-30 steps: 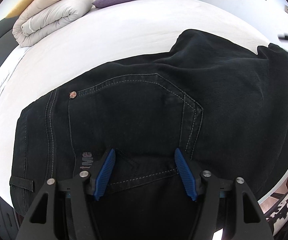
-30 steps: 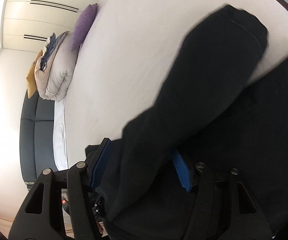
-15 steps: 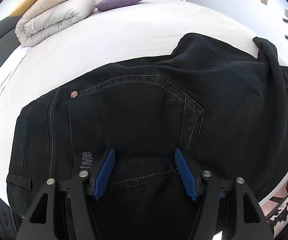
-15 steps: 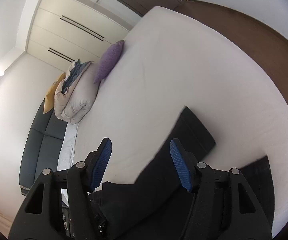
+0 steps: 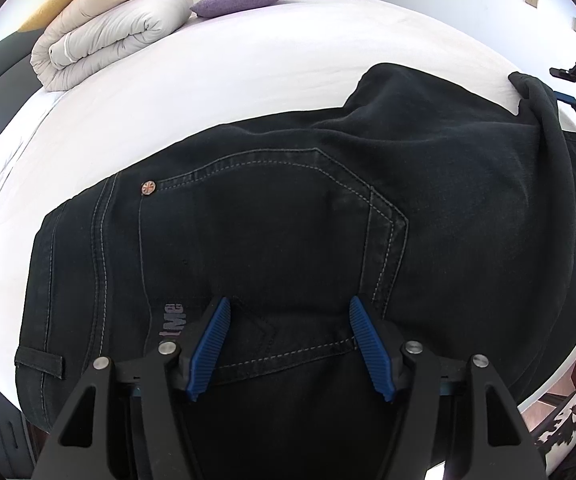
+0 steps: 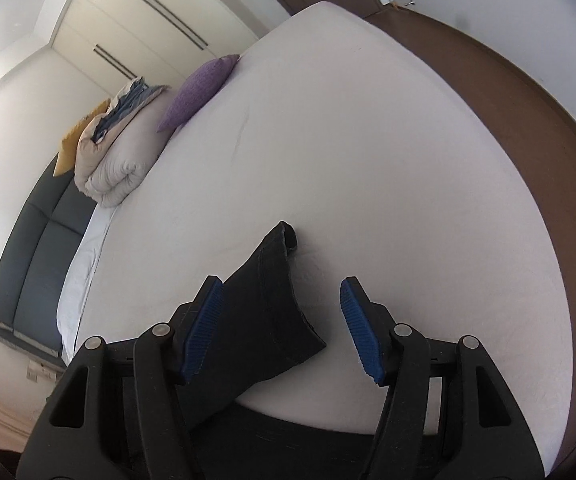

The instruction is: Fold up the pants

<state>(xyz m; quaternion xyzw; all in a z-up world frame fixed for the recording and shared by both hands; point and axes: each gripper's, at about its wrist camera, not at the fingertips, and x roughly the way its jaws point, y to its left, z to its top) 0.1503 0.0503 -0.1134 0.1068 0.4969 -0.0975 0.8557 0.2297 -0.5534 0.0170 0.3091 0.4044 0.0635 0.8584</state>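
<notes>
Pants (image 5: 288, 220) lie on bed (image 5: 288, 52); right gripper (image 6: 284, 320) has swung to the hem, fingers spread, apparently ungripped. Left gripper (image 5: 288, 340) spread over waistband. Next fold pending.

Bedroom: bed (image 5: 288, 48), wardrobe (image 6: 136, 28).

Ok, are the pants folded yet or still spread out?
Partly folded: the pants lie doubled on the bed, one leg end draped loose, not squared.
</notes>
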